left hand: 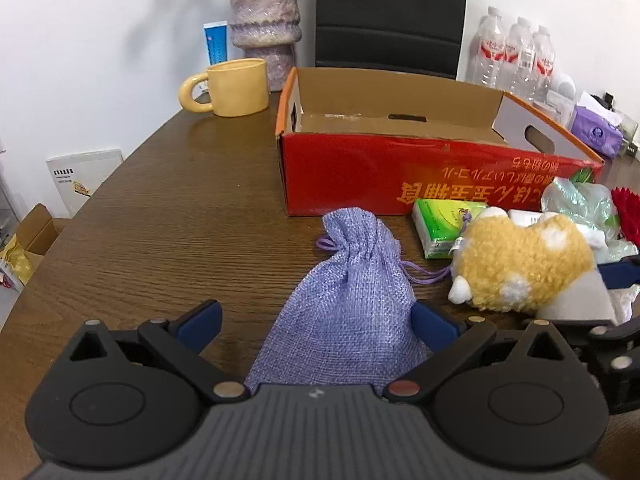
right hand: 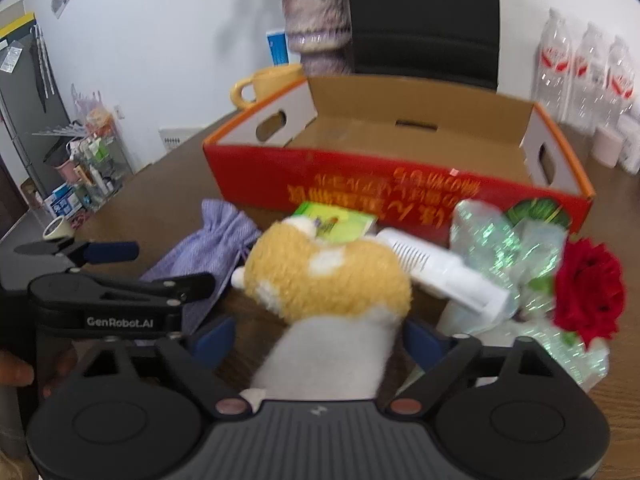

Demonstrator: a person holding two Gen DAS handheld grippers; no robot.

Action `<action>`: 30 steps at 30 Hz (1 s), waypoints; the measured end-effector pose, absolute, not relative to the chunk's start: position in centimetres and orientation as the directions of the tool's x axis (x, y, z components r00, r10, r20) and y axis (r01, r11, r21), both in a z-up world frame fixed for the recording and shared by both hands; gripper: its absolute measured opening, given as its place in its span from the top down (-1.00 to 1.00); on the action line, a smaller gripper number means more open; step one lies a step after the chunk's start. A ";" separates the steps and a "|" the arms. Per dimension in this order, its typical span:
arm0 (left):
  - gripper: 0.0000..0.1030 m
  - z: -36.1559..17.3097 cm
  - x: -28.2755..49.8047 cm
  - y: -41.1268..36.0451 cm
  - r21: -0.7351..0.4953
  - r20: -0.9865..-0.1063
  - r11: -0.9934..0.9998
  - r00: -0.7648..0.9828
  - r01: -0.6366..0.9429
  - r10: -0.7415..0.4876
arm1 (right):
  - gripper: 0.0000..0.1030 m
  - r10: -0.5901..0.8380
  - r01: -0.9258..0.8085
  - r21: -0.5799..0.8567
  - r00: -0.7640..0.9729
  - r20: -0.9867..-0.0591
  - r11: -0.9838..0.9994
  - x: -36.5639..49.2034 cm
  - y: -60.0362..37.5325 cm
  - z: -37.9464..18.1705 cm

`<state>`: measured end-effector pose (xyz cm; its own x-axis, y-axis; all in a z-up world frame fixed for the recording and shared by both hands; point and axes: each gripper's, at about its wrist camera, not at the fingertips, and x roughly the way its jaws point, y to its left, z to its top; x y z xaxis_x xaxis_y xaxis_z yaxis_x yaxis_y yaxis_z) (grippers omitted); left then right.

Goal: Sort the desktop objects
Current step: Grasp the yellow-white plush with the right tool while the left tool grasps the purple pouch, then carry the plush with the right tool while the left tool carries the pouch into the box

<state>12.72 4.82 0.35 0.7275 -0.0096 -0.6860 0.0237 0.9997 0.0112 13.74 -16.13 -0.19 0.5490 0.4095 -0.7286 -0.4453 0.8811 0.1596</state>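
Note:
A purple drawstring pouch lies on the brown table between the fingers of my left gripper, which is open around its lower end. My right gripper is open around the grey base of a yellow and white plush toy. The plush also shows in the left wrist view. An open red cardboard box stands behind them and looks empty. A green tissue pack, a white comb-like tool and a red rose in clear wrap lie in front of the box.
A yellow mug and a purple vase stand at the back left. Water bottles and a purple tissue pack stand at the back right. A black chair is behind the box. The table edge curves along the left.

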 end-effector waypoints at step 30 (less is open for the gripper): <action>0.78 1.2 10.5 3.3 -0.050 -0.644 0.995 0.758 0.085 -0.097 | 0.04 0.520 -0.448 0.273 0.648 -0.556 0.851 11.0 -19.4 -0.2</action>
<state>10.51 3.33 1.18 0.7585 -0.0970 -0.6444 0.0847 0.9951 -0.0501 11.02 -19.42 -0.24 0.6483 0.5199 -0.5563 -0.4485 0.8512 0.2728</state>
